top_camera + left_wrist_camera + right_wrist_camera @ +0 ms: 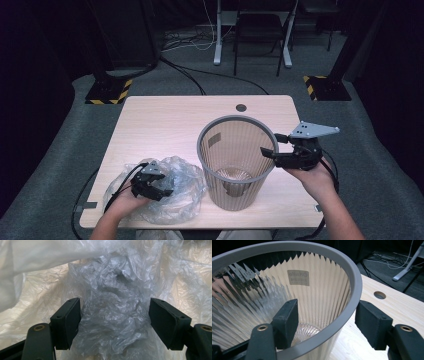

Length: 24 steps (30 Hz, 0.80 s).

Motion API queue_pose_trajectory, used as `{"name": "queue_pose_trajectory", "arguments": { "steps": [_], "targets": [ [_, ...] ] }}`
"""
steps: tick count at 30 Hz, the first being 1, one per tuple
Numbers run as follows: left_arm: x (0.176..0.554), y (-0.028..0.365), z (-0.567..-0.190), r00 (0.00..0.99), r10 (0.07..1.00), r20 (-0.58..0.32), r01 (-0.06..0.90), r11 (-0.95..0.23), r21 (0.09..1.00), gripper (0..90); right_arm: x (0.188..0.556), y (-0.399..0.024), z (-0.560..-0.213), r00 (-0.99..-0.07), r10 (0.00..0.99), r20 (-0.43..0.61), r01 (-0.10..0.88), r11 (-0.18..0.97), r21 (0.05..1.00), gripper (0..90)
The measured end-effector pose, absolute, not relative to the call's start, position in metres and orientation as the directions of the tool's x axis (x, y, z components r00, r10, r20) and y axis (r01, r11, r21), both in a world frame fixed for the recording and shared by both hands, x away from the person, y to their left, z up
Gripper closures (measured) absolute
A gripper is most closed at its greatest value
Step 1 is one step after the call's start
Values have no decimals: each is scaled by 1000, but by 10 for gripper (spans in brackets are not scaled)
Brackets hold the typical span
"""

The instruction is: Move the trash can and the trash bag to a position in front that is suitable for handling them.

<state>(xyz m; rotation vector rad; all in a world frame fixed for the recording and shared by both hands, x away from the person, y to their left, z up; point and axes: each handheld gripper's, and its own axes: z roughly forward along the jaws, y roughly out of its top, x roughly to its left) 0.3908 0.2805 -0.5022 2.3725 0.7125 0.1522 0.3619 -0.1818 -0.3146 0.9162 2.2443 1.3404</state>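
The left tongs (161, 186) rest low on the crumpled clear plastic bag (182, 200) at the near left corner of the table (165, 120). In the left gripper view their jaws stand wide apart, with a bunched ridge of the bag (112, 315) rising between them; one pad lies right against the film and the other stands just clear of it, so nothing is pinched.

The right tongs (272, 145) sit at the right side of the ribbed grey wastebasket (235, 165), which stands upright near the middle of the table, just beside the bag. In the right gripper view the jaws straddle the basket's grey rim (352, 290), one inside the wall and one outside, open well wider than the rim; neither pad presses on it.

The bag's folds blur into each other, and its mouth cannot be made out. The left tongs' tips are partly sunk in the plastic in the high view. A pale label (298, 277) on the basket's inner wall is too small to read. The table's near edge is cut off by the forearms.
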Motion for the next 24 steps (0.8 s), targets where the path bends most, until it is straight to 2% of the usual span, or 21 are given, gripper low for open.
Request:
{"name": "queue_pose_trajectory", "arguments": {
  "steps": [8,12,16,20,24],
  "targets": [
    [389,278,-502,854,517,-63,444,-660,606,262,353,-182,-315,-724,689,22,344,334,877,338],
    [390,278,-503,853,517,-67,447,-658,606,262,354,-182,-313,-721,693,8,337,340,878,298],
    [392,277,-504,856,513,-65,444,-666,600,257,352,-189,-304,-700,714,14,297,273,915,244],
    [392,275,-506,859,509,-59,441,-675,592,253,347,-196,-297,-678,735,15,255,216,942,238],
    [392,274,-507,859,509,-57,441,-678,589,248,343,-199,-298,-673,739,15,248,206,946,238]
  ]
}}
